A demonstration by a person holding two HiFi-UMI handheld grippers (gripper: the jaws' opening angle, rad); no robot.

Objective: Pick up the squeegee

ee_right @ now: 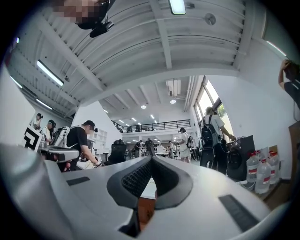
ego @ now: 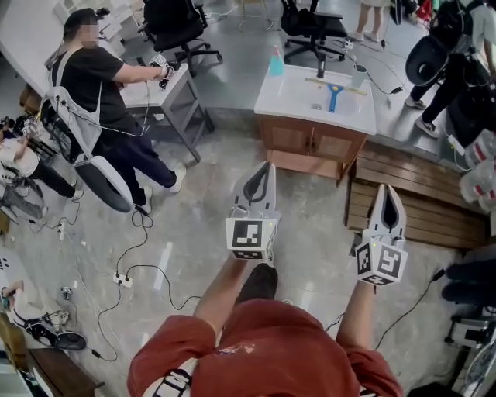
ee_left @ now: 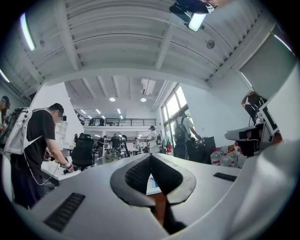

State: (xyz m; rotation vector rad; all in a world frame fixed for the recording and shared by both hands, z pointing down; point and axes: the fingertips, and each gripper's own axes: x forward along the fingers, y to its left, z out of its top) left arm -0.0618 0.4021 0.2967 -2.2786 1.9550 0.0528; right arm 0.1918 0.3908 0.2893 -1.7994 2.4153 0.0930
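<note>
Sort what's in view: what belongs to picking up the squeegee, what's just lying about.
Job: squeegee, white counter under it, left gripper, right gripper (both shut, empty).
Lying about: spray bottle, cup, power strip, office chair.

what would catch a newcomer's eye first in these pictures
The left hand-held gripper and right hand-held gripper point forward in the middle of the head view, both shut and empty. Ahead of them stands a white-topped cabinet with the blue squeegee lying on it. At upper left a person in black works at a desk.
</note>
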